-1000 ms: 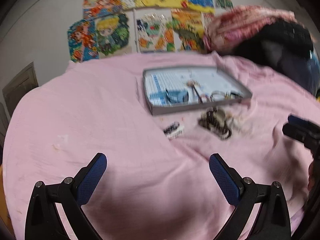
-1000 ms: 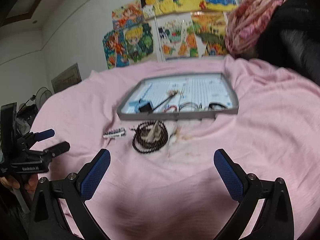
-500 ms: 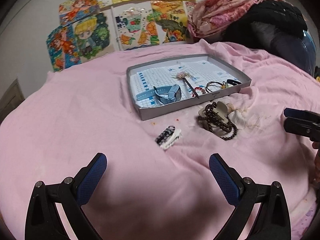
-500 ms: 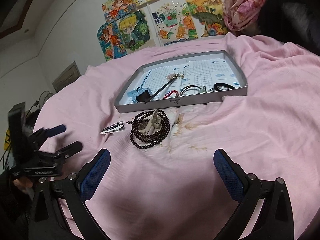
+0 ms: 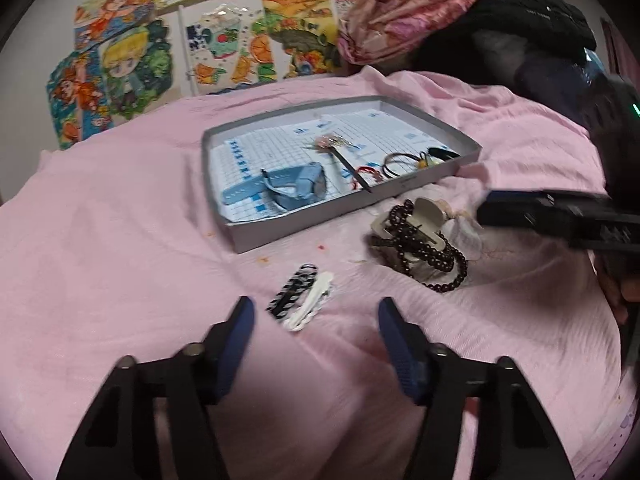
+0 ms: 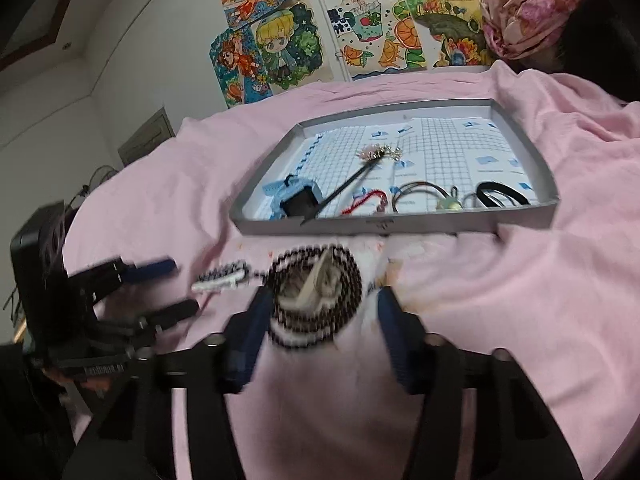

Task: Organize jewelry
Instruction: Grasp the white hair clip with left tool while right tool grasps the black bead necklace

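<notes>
Left gripper [image 5: 314,318] is seen with fingers partly open, holding nothing, positioned just short of two hair clips [image 5: 301,297] lying side by side on the pink cloth [image 5: 120,240]. Right gripper [image 6: 320,312] has fingers partly open, straddling the dark bead bracelet [image 6: 316,294] coiled around a cream claw clip [image 5: 424,216]; contact cannot be confirmed owing to blur. Grey tray [image 6: 400,226] lies just beyond, containing a blue watch [image 5: 288,188], a hair stick [image 6: 344,188] and hair ties [image 6: 424,196]
</notes>
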Action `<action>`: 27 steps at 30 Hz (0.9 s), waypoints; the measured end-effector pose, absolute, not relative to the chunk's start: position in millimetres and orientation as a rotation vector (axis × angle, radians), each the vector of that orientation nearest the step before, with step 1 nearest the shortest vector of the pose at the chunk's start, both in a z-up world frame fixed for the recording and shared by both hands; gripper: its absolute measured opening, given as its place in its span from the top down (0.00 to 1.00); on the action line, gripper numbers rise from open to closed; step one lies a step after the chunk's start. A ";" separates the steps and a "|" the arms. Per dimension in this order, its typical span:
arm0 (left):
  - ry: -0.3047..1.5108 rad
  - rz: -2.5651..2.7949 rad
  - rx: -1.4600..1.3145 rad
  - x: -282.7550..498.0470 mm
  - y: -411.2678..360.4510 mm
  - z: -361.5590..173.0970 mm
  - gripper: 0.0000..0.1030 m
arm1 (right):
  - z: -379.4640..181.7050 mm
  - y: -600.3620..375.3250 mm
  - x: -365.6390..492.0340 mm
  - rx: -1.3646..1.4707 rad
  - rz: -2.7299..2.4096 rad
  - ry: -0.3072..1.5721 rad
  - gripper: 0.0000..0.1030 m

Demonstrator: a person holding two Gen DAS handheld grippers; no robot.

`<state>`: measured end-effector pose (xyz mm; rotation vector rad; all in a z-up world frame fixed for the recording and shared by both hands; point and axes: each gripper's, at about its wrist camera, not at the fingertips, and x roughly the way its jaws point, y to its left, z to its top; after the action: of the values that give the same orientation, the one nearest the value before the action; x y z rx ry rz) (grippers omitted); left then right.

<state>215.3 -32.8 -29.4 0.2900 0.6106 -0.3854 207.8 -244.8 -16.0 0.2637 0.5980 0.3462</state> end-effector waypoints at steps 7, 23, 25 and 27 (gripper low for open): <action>0.680 -0.406 0.284 232.5 -36.5 -42.6 0.65 | -18.1 -236.8 238.2 0.295 0.368 0.610 0.72; 0.806 -0.396 0.216 246.4 -33.1 -55.6 0.83 | -31.0 -207.2 219.3 0.128 0.455 0.708 0.72; 0.823 -0.389 0.191 249.3 -32.0 -57.1 0.83 | -31.8 -200.9 222.6 0.088 0.448 0.713 0.72; 0.833 -0.379 0.172 251.3 -31.1 -58.0 0.86 | -35.4 -196.5 227.4 0.065 0.441 0.731 0.72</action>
<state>251.3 -31.1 -58.0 0.1715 0.8330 -0.3794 227.4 -196.5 -35.4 0.0649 0.7310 0.4407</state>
